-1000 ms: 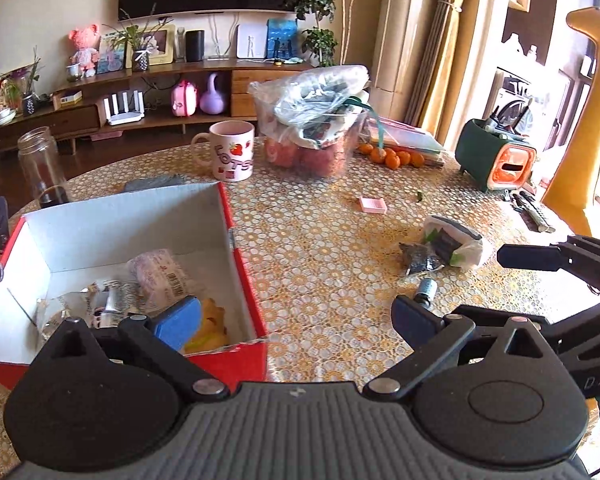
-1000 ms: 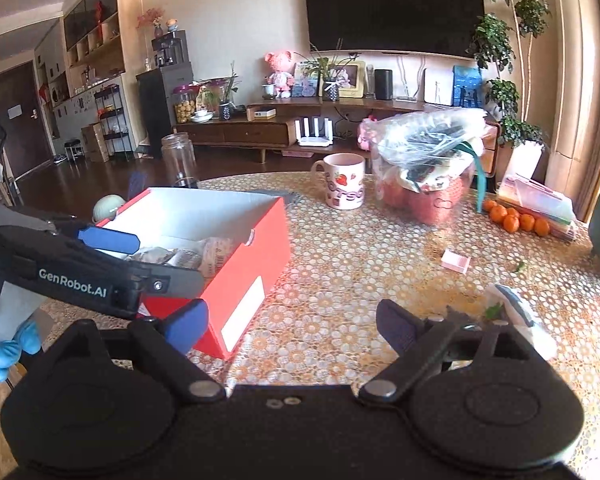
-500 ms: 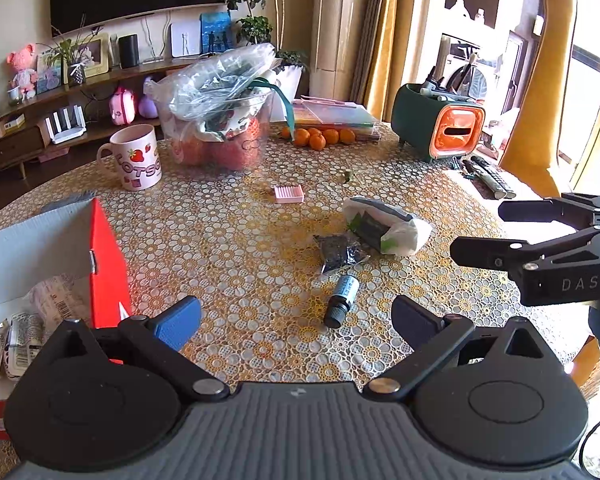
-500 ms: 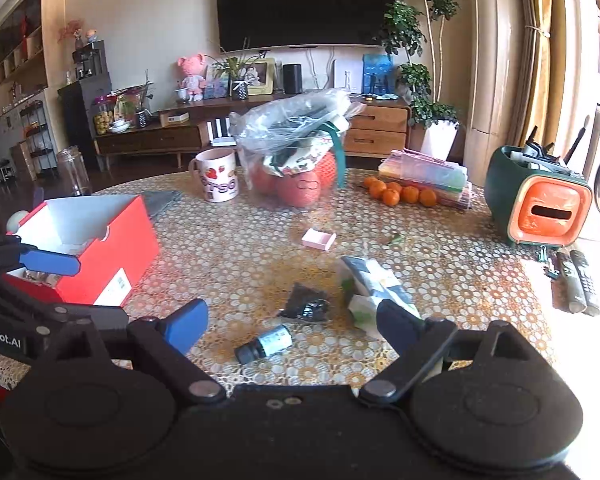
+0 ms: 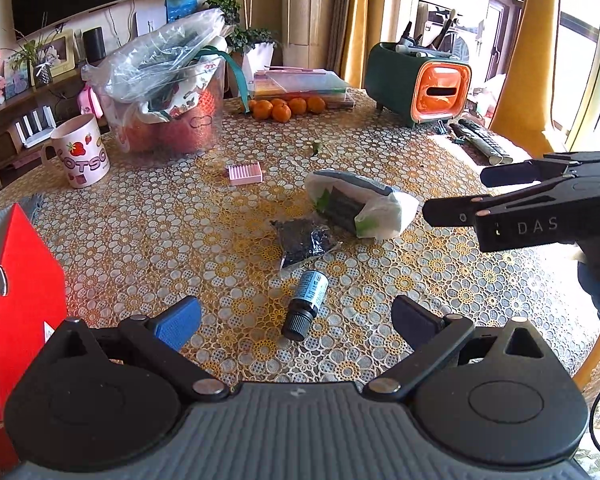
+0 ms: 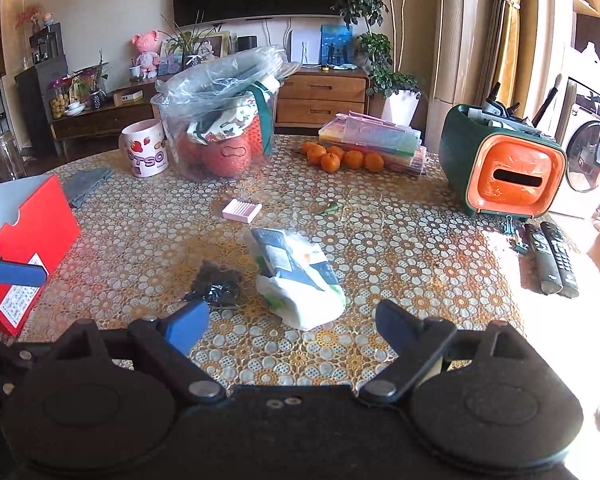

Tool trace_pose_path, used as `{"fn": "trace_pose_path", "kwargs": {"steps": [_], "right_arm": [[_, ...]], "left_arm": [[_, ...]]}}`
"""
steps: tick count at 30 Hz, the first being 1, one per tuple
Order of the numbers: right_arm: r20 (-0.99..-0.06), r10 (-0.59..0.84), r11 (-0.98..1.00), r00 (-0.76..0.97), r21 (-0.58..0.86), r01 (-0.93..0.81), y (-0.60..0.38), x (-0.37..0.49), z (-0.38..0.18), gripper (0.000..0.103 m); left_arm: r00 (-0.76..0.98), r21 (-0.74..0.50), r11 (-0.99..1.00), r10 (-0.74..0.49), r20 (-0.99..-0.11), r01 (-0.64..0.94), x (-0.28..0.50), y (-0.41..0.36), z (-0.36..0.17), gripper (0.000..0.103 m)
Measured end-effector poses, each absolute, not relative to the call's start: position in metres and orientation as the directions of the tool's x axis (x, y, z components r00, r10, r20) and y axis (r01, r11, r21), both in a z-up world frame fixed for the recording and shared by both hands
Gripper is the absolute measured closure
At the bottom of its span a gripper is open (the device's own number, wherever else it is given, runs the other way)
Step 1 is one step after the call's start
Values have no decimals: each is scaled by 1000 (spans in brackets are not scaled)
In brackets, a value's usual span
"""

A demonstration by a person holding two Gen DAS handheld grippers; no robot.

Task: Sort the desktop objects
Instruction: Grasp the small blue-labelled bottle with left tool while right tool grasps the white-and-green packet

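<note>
Left wrist view shows the left hand-held gripper (image 5: 296, 318) with its fingers spread wide and nothing between the pads. A small dark bottle (image 5: 306, 299) with a blue label lies on its side on the desk (image 5: 148, 224), just ahead of the gap between those fingers, cap toward the camera. Just beyond the bottle sits a little black packet (image 5: 306, 240), and past that a white plastic bag (image 5: 360, 204) wrapped round a dark pack. A red box (image 5: 28, 276) stands at the left edge, beside the left finger.

From the right wrist camera, the right hand-held gripper (image 6: 292, 326) is also wide apart and empty. The white bag (image 6: 300, 280) lies directly in front of its opening, close to the fingertips, with the black packet (image 6: 216, 284) just off the left finger. A pink comb-like piece (image 6: 242, 210) rests farther back, well apart from both grippers.
</note>
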State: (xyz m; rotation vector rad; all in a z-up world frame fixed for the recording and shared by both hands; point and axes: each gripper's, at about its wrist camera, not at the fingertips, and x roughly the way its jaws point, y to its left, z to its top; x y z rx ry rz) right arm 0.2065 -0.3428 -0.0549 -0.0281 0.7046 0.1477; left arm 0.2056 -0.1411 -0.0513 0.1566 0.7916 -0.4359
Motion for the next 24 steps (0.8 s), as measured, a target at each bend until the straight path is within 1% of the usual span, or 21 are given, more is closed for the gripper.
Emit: {"fn": "trace_pose_path", "kwargs": {"steps": [7, 17, 19, 24], "right_arm": [[-655, 135, 987, 744, 20, -162, -340, 243, -58, 16], [-701, 123, 986, 702, 6, -166, -328, 294, -88, 22], [-710, 116, 988, 695, 14, -151, -330, 301, -93, 26], [-729, 105, 990, 677, 14, -139, -332, 314, -104, 30]], "left_arm": [[599, -42, 897, -328, -730, 440, 225, -152, -74, 1], [567, -73, 885, -356, -743, 460, 246, -156, -98, 1], [561, -80, 884, -361, -745, 461, 251, -157, -101, 1], [552, -93, 882, -368, -748, 462, 260, -160, -109, 2]]}}
